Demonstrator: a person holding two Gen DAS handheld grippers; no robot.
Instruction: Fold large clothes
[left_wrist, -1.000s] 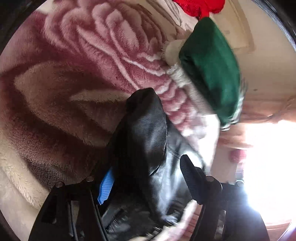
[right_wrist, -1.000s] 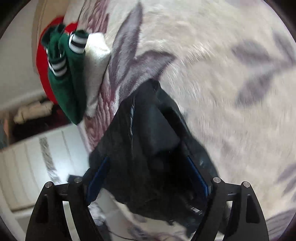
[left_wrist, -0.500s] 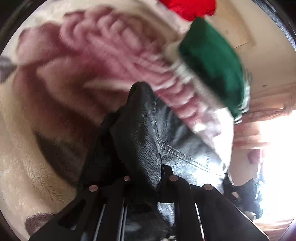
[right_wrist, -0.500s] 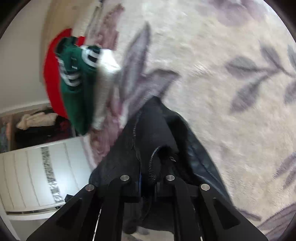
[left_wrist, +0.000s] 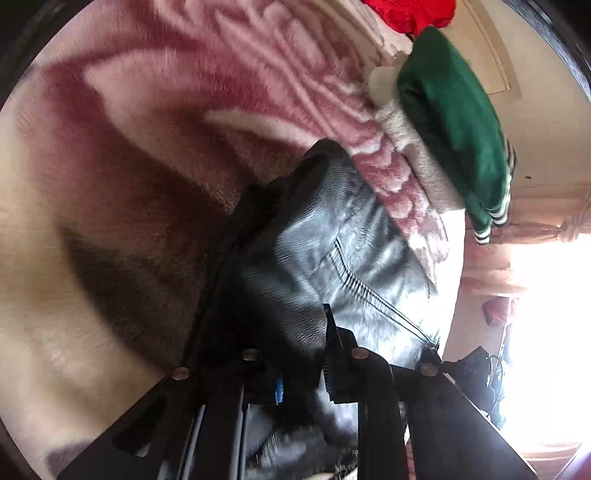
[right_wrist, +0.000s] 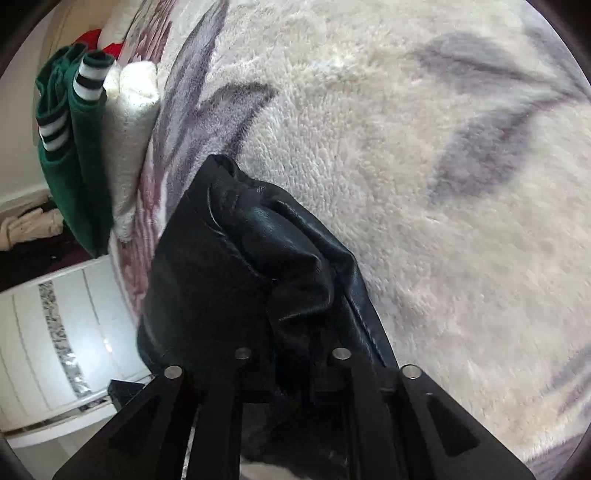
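Black leather jacket (left_wrist: 325, 266) lay bunched on the fleece floral blanket (left_wrist: 155, 155), spilling over the bed edge toward 6 o'clock. Left gripper (left_wrist: 301, 369) pinched a thick fold of jacket, its jaws easing apart with the leather between them. Right gripper (right_wrist: 291, 373) likewise pinched a jacket fold, jaws also easing apart. Folded green garment (right_wrist: 66, 155), striped cuffs, at 10 o'clock in right view, white towel (right_wrist: 129, 140) beside it.

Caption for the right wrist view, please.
Right gripper, jaws opening slightly, pinches a black leather jacket over a floral blanket.
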